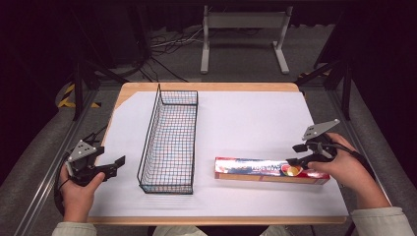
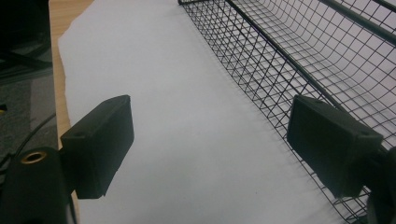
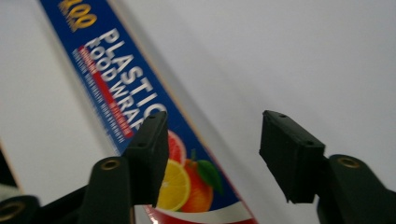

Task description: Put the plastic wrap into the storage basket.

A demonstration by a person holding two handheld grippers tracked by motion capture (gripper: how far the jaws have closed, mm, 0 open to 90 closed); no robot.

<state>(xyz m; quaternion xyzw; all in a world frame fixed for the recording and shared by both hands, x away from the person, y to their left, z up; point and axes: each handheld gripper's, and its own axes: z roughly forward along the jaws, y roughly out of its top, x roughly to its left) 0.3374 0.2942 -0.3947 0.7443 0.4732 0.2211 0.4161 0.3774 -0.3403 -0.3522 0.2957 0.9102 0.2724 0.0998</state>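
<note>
A long plastic food wrap box lies flat on the white sheet at the front right, its lid showing blue lettering and citrus fruit. My right gripper hovers over the box's right end with its jaws open; one jaw stands above the fruit picture and nothing is pressed between the pads. My left gripper rests at the front left, open and empty, pointing at the black wire basket whose near long side runs just beside it.
The wire basket stands lengthwise left of the table's middle with nothing in it. A white sheet covers the wooden table top. A grey metal stand and cables sit on the floor beyond the far edge.
</note>
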